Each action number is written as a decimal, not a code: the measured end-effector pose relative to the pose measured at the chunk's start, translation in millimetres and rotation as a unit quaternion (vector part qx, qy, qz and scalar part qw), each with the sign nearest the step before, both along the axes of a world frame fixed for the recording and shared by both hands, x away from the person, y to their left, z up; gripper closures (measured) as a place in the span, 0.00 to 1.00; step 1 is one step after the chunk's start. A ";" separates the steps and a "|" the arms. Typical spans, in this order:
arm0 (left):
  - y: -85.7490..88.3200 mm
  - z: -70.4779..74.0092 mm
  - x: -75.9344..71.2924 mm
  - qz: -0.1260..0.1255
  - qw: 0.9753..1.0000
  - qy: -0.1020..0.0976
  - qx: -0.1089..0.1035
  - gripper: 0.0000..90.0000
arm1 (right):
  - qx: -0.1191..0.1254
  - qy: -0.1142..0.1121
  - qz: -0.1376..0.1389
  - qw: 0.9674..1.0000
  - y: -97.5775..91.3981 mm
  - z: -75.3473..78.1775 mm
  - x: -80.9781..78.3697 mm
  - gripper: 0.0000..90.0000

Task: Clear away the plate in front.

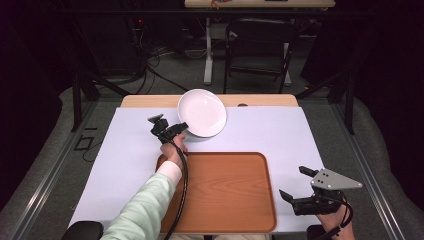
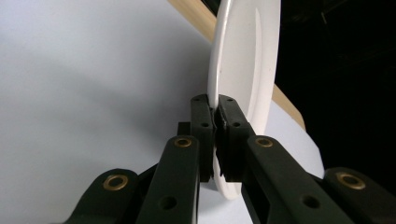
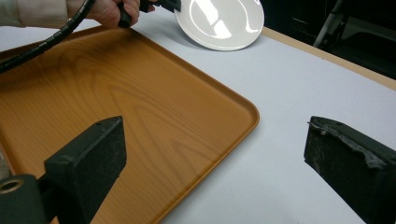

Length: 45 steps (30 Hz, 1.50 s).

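Presently: one white plate (image 1: 202, 112), tilted at the far edge of the pale surface (image 1: 280, 132), beyond the wooden tray (image 1: 225, 190). Left gripper (image 1: 181, 126): jaws clamped on the plate's rim. Right gripper (image 1: 296, 184): jaws wide apart, holding nothing, beside the tray's right edge.

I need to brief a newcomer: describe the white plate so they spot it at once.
On the pale table cover, look beyond the far edge of the wooden tray. The white plate is tilted up there, its rim pinched by the left hand-held gripper; it is the one round thing.
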State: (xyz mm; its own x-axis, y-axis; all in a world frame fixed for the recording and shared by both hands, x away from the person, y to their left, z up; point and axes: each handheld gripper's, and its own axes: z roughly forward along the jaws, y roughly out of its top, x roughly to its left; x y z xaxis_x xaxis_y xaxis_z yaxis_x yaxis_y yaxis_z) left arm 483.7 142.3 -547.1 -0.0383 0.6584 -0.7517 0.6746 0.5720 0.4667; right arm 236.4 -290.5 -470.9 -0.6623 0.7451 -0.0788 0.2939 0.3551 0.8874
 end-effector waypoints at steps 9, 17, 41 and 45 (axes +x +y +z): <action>2.0 7.2 6.2 -0.031 0.999 -0.010 0.003 0.96 | 0.001 0.002 -0.001 1.000 -0.4 -0.4 0.7 0.06; -2.7 16.4 8.3 -0.066 0.997 -0.026 0.024 0.96 | -0.001 0.008 -0.004 1.000 0.1 -0.9 1.3 0.06; 5.8 65.7 -4.3 -0.143 0.985 -0.087 0.047 0.96 | -0.006 0.107 -0.028 0.994 5.6 -9.6 24.1 0.04; 4.6 71.4 -7.8 -0.150 0.983 -0.094 0.047 0.96 | -0.002 0.116 -0.031 0.993 8.0 -9.4 28.5 0.05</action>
